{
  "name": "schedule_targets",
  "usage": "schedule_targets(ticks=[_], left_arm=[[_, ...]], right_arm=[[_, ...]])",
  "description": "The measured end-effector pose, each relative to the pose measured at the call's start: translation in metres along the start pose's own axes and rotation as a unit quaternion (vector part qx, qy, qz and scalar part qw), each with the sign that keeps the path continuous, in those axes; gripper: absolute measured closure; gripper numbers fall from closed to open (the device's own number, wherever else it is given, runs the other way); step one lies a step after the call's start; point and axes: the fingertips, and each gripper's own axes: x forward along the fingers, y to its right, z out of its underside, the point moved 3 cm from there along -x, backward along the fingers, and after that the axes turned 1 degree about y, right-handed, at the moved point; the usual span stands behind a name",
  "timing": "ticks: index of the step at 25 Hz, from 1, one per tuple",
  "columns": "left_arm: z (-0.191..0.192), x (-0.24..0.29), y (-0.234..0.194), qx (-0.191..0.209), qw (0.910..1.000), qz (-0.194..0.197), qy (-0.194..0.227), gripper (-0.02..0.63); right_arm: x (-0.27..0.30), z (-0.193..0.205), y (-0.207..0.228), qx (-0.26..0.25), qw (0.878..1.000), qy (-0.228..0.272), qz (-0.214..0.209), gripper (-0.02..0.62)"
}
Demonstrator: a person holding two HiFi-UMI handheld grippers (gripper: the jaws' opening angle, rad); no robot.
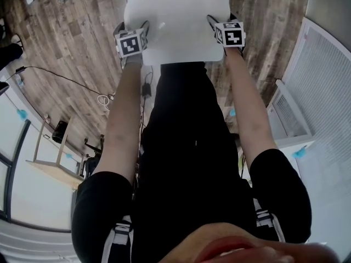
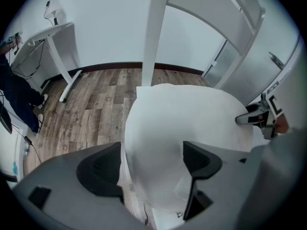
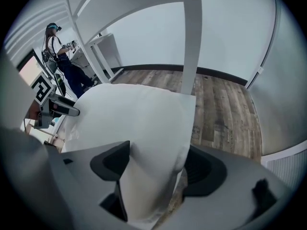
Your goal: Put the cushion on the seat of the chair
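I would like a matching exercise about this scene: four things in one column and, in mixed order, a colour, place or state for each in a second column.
Things:
1. cushion
2. floor
3. left tongs
4. upright post

Descriptions:
A. brown wood planks
B. at the cushion's left edge in the head view, jaws apart
C. white and rigid, standing behind the cushion
D. white and soft, with rounded corners

Pairs: 1-D, 2-A, 3-B, 4-C.
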Motion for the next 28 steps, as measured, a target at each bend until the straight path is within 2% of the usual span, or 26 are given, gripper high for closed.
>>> schedule_targets(ticks=[8, 12, 15, 19, 24, 28], left_arm=[[-0.020, -0.039, -0.001, -0.006, 0.9989, 0.009, 0.045, 0.218], [-0.027, -0.056, 0.005, -0.012, 0.9974, 0.026, 0.066, 0.218], [-0.027, -0.074, 0.022, -0.001, 0.9962, 0.051, 0.070, 0.219], [-0.033, -0.103, 0.046, 0.020, 0.9933, 0.080, 0.081, 0.219], [-0.045, -0.152, 0.076, 0.014, 0.9874, 0.119, 0.104, 0.220], [-0.056, -0.202, 0.101, 0.035, 0.9828, 0.139, 0.116, 0.221]], right_arm=[[-0.028, -0.003, 0.004, 0.016, 1.000, 0.013, 0.001, 0.267], [-0.046, -0.017, 0.004, 0.021, 0.999, 0.042, 0.007, 0.268], [-0.067, -0.027, -0.003, 0.029, 0.997, 0.072, 0.003, 0.268], [-0.101, -0.045, -0.023, 0.036, 0.993, 0.109, -0.023, 0.268], [-0.140, -0.051, -0.059, 0.021, 0.992, 0.106, -0.057, 0.268], [-0.182, -0.063, -0.089, 0.026, 0.990, 0.109, -0.085, 0.268]])
